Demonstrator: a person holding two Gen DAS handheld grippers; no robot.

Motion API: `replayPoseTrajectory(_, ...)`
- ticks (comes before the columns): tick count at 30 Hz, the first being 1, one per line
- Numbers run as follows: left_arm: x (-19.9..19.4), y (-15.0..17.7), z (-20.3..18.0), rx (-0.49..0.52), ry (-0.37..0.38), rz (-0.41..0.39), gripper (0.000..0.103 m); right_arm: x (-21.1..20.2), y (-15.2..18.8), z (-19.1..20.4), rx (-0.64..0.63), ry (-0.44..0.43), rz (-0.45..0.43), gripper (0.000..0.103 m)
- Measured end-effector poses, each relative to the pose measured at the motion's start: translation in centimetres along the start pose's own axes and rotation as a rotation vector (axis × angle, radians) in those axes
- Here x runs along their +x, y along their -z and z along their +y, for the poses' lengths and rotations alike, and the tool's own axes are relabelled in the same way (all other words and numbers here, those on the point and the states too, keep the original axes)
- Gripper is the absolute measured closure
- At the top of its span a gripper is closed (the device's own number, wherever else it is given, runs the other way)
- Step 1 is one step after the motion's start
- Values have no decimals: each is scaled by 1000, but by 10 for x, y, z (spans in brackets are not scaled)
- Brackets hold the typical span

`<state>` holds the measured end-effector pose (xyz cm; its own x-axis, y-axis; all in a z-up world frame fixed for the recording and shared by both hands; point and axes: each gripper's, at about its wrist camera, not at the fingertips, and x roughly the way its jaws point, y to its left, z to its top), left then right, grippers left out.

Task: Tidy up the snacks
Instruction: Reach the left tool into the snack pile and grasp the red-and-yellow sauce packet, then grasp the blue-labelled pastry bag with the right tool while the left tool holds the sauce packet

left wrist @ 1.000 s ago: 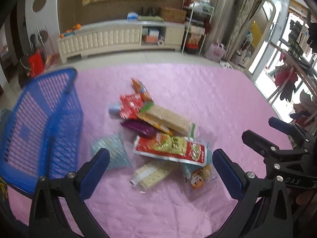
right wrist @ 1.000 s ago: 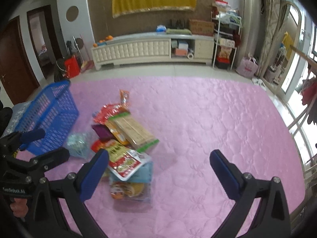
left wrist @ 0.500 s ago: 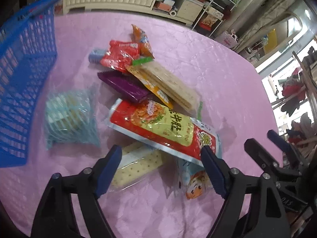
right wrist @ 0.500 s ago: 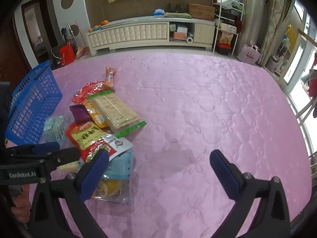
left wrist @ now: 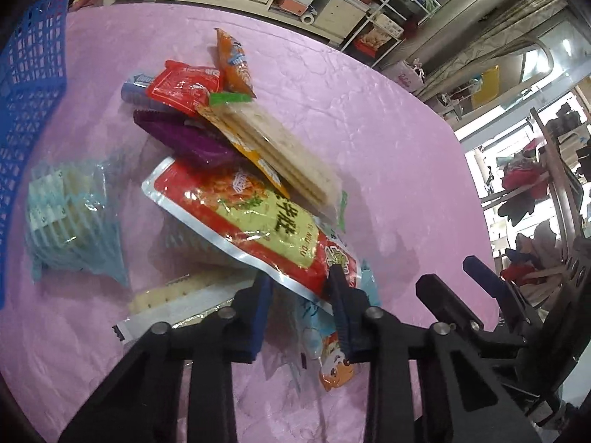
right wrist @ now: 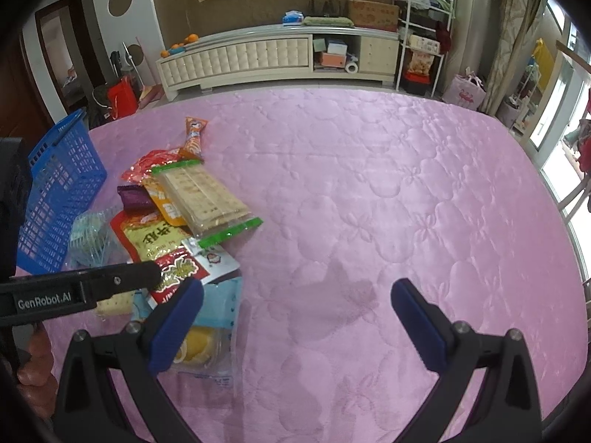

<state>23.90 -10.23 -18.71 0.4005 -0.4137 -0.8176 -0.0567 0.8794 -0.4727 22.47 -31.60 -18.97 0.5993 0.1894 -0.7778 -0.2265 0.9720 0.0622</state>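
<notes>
Left gripper [left wrist: 300, 308] now down at the pile's near end, jaws narrowed around the near corner of the red pouch [left wrist: 255, 225], seemingly pinching it; first pick toward the blue basket [right wrist: 59, 199] at the quilt's left edge. Right gripper [right wrist: 295, 317] spread wide, empty. Legible: "GenRobot.AI", "NU BO".

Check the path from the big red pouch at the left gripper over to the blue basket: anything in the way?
Yes. The clear blue-striped bag lies on the pink cloth between the red pouch and the blue basket. The left gripper has its fingers around the pouch's near corner. A lifted carry would likely pass over it.
</notes>
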Motion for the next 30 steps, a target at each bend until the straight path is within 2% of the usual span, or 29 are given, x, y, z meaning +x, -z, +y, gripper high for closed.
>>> replayPoseTrajectory(5, -14, -1, -14, 79, -33, -43, 95, -3, 1, 3, 4, -7, 9, 0)
replayPoseTrajectory(11, -35, 4, -18, 154, -69, -83, 102, -15, 4, 10, 9, -12, 10, 0)
replayPoseTrajectory(15, -56, 7, -13, 186, -68, -107, 103, -19, 4, 18, 16, -45, 20, 0)
replayPoseTrajectory(22, -78, 21, -7, 255, -106, -112, 103, -16, 11, 40, 22, -159, 74, 0)
replayPoseTrajectory(25, -86, 35, 5, 261, -130, -113, 103, -10, 16, 55, -7, -156, 99, 0)
replayPoseTrajectory(30, -93, 46, 20, 240, -108, -103, 103, 7, 19, 72, -58, -138, 146, 0)
